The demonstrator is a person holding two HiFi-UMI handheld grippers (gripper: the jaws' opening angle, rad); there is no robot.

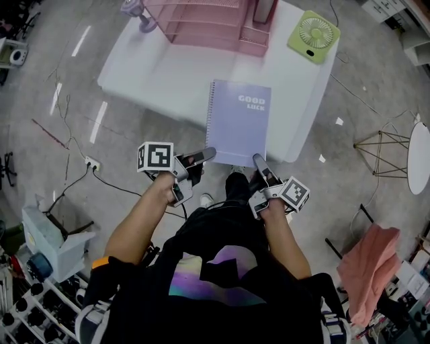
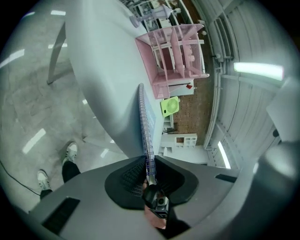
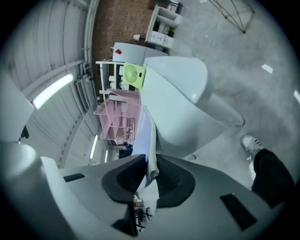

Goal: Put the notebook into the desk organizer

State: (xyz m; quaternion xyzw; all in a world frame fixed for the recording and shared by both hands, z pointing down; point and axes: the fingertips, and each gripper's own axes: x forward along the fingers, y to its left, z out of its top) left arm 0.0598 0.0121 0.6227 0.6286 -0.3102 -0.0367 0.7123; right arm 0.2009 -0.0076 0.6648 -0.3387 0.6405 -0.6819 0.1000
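A lilac spiral notebook (image 1: 238, 121) lies flat on the white table (image 1: 168, 74), its near end reaching the table's front edge. My left gripper (image 1: 208, 156) is shut on the near left corner, and the wire spiral (image 2: 144, 126) runs straight out from between its pads (image 2: 131, 174). My right gripper (image 1: 259, 161) is shut on the near right corner, with the page edge (image 3: 144, 136) pinched between its pads (image 3: 125, 174). The pink mesh desk organizer (image 1: 208, 27) stands at the table's far side, beyond the notebook. It also shows as the organizer (image 2: 176, 51) and the organizer (image 3: 119, 117) in the two gripper views.
A green desk fan (image 1: 313, 35) sits at the table's far right corner. A lilac lamp base (image 1: 138, 10) stands left of the organizer. On the floor are cables (image 1: 80, 181), a wire stool frame (image 1: 383, 144), a round white table (image 1: 420, 158) and a pink cloth (image 1: 369, 265).
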